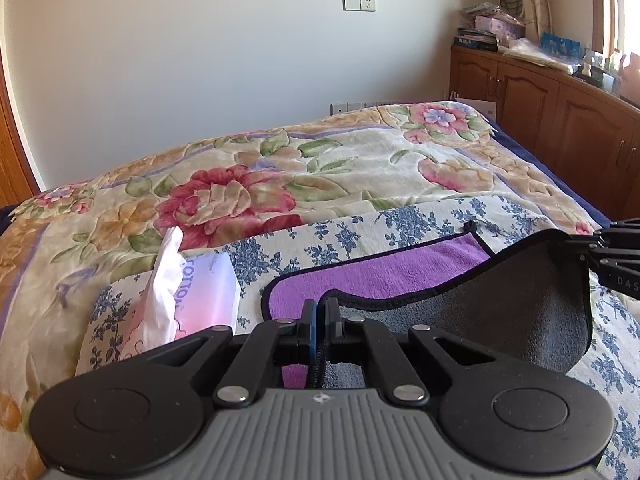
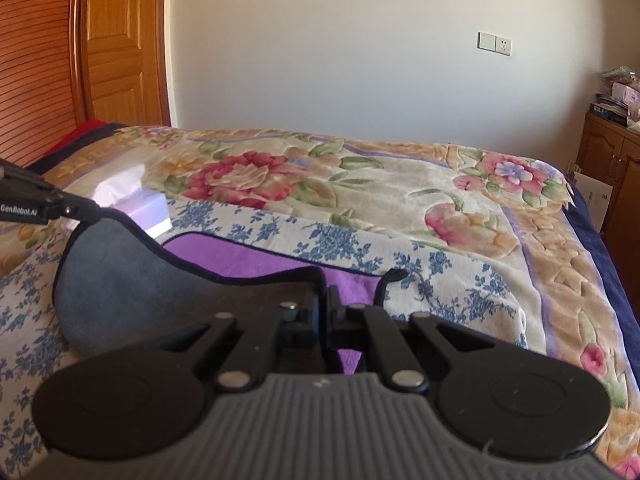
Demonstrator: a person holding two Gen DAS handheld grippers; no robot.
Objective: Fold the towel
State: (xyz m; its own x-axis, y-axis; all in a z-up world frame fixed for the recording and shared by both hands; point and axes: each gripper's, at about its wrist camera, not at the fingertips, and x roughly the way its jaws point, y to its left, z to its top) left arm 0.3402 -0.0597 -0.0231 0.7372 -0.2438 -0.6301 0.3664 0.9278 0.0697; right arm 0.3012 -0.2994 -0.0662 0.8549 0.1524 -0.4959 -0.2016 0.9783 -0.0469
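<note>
A towel, purple on one face [image 1: 372,276] and grey on the other [image 1: 520,312], with dark piping, lies on a blue-flowered cloth [image 1: 400,220] on the bed. Its near edge is lifted, so the grey underside faces me. My left gripper [image 1: 319,308] is shut on the near left corner. My right gripper [image 2: 325,296] is shut on the near right corner of the towel [image 2: 132,300]; it also shows in the left wrist view [image 1: 616,256]. The left gripper shows in the right wrist view [image 2: 80,210]. The purple face [image 2: 256,264] stays flat beyond.
A tissue box [image 1: 204,296] with a tissue sticking up sits left of the towel, also in the right wrist view [image 2: 148,208]. A floral blanket [image 1: 280,176] covers the bed. Wooden cabinets [image 1: 560,112] stand at the right, a wooden door [image 2: 116,40] at the left.
</note>
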